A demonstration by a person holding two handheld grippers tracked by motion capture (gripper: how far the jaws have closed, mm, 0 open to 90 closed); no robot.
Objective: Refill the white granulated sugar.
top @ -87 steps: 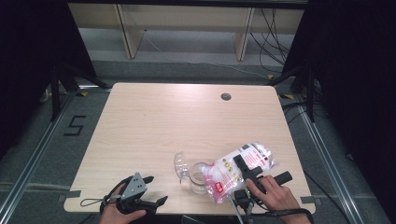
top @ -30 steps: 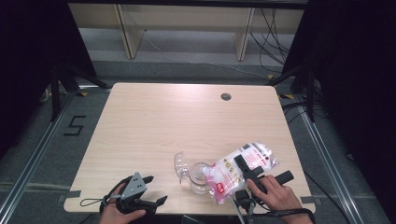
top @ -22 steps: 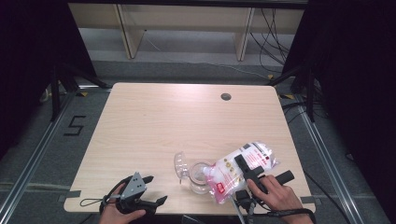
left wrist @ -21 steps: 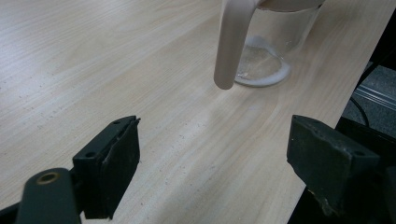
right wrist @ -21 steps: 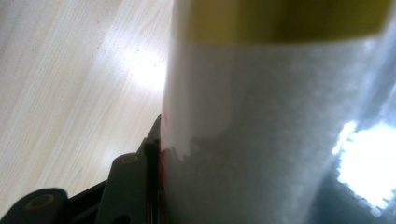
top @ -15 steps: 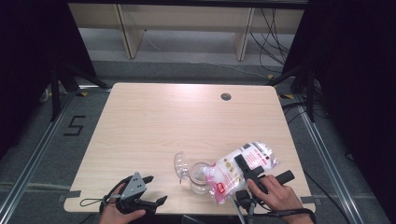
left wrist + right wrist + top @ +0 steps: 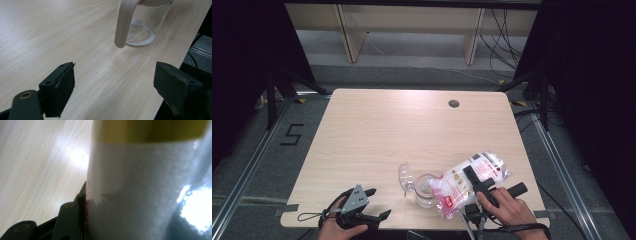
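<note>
While the right gripper (image 7: 475,184) is clamping a plastic bag (image 7: 467,181) of white granules about its middle and tipping its lower end over the mouth of a clear glass jug (image 7: 426,190), the pour is judged to be at an early stage: the jug, standing near the front edge of the bench (image 7: 377,135), is showing just a thin white layer on its bottom in the left gripper view, and the bag is looking nearly full. Remaining work, as judged: emptying more of the bag into the jug, then setting the bag down. Bag: translucent, plump, white contents, red and yellow print, lying tilted to the right of the jug and resting against its rim; in the right gripper view its film is pressing against the one jaw that can be seen. Jug: transparent, pale handle (image 7: 124,23), clear hinged lid (image 7: 405,176) standing open on its left. Left gripper (image 7: 371,216): idling to the left of the jug at the bench's front edge, jaws spread wide, holding nothing.
</note>
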